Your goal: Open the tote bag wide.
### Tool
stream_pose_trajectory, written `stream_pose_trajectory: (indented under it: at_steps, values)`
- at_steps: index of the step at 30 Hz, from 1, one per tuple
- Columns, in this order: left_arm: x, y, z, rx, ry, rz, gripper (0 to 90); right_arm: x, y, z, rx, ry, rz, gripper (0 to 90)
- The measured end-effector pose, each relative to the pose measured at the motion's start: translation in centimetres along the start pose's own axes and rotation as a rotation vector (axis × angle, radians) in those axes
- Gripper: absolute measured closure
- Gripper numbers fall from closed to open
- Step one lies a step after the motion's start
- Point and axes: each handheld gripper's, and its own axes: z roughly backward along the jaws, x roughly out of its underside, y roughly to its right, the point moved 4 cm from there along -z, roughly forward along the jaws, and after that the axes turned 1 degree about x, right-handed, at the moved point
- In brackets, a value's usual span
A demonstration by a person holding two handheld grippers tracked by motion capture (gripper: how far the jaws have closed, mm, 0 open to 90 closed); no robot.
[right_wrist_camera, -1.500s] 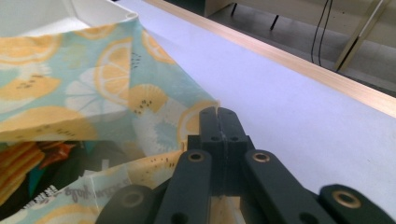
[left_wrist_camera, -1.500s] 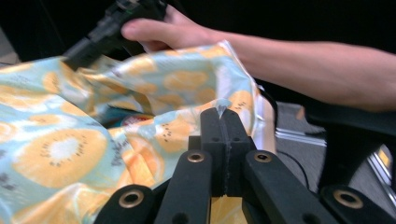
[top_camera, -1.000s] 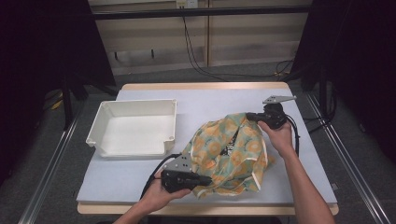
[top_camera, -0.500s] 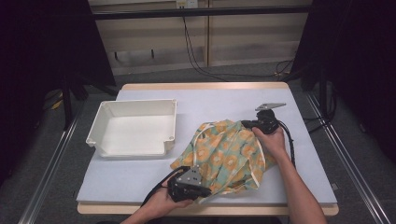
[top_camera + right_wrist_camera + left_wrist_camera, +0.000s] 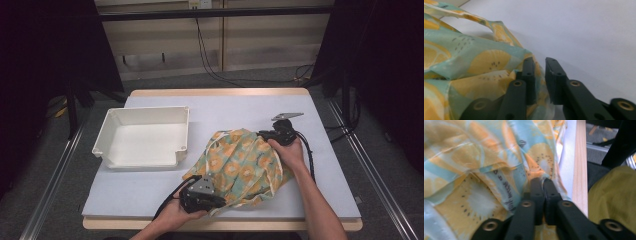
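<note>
At the tabletop's (image 5: 150, 200) near edge, the left gripper (image 5: 543, 182), jaws just easing apart, seems barely to pinch the fruit-print cloth (image 5: 240, 162) spread right of centre. Farther back, the right gripper (image 5: 539, 62) has opened narrowly, likely releasing it. A white tray (image 5: 145, 136) sits left.

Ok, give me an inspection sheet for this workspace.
surface: pale table top with a wooden edge.
job's things: fruit-print cloth, crumpled, lying on the table.
clutter: white tray, empty, left of the cloth and apart from it.
grippers: left gripper has its fingers almost together on the cloth's edge; right gripper has a clear gap, cloth against one finger. Both have just been opening.
cables: gripper cable trails along the right forearm; wall cables hang behind the table.
surroundings: dark curtains on both sides, floor rails beside the table.
</note>
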Motion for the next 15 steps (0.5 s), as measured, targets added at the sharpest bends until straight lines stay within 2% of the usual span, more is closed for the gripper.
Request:
stream_pose_trajectory:
  at_steps: [1,3,5,7,10,11,12,13,14,15]
  values:
    - [0.0,0.0,0.2,0.005,-0.004,-0.004,78.8,-0.3,0.1,0.6,0.013,0.013,0.001,67.3]
    - [-0.2,0.3,0.4,0.012,0.023,-0.001,77.2,-0.5,0.2,0.9,0.016,0.024,0.000,65.4]
    - [-0.3,0.5,0.7,0.025,0.040,0.004,71.5,-1.2,0.0,2.0,0.014,0.062,0.000,57.3]
    - [-0.6,0.9,1.1,0.023,0.065,-0.008,68.8,-1.7,-0.1,3.1,0.011,0.092,-0.001,55.2]
    - [-1.1,1.4,1.7,0.041,0.118,-0.002,61.8,-2.0,0.0,4.7,0.021,0.119,-0.002,45.8]
    - [-1.3,1.7,2.0,0.040,0.131,-0.006,60.5,-2.3,-0.2,5.9,0.029,0.134,0.004,42.1]
    - [-1.4,1.7,2.2,0.028,0.129,-0.023,60.5,-2.3,-0.2,5.9,0.029,0.134,0.004,42.1]
    - [-1.7,2.0,2.5,0.036,0.154,-0.016,59.2,-2.4,-0.3,6.5,0.035,0.141,0.006,40.2]
    - [-1.8,2.0,2.7,0.037,0.156,-0.019,57.1,-2.6,-0.5,7.3,0.028,0.157,0.009,39.2]
    - [-2.1,2.2,3.3,0.034,0.181,-0.026,53.5,-2.8,-1.2,8.6,0.018,0.171,0.024,37.7]
